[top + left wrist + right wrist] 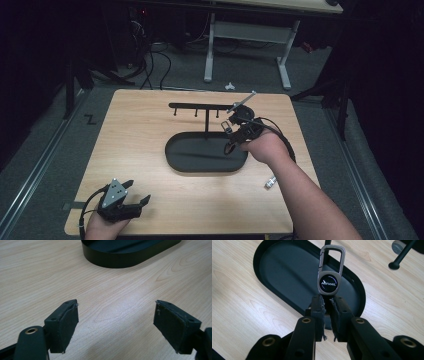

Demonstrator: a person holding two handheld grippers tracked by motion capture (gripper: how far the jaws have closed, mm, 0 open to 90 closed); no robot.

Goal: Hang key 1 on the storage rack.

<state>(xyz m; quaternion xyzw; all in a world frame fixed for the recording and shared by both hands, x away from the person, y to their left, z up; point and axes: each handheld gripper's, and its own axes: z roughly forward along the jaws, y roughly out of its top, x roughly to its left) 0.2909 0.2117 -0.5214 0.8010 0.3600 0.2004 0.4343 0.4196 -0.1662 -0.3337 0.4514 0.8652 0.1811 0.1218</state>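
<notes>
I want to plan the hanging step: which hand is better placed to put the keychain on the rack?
Right. The right gripper already holds the keychain near the rack; the left gripper is open, far away.

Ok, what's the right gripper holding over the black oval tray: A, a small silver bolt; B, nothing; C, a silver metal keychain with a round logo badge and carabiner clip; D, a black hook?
C: the right gripper is shut on the silver keychain, its badge and clip standing above the pads, over the black oval tray.
</notes>
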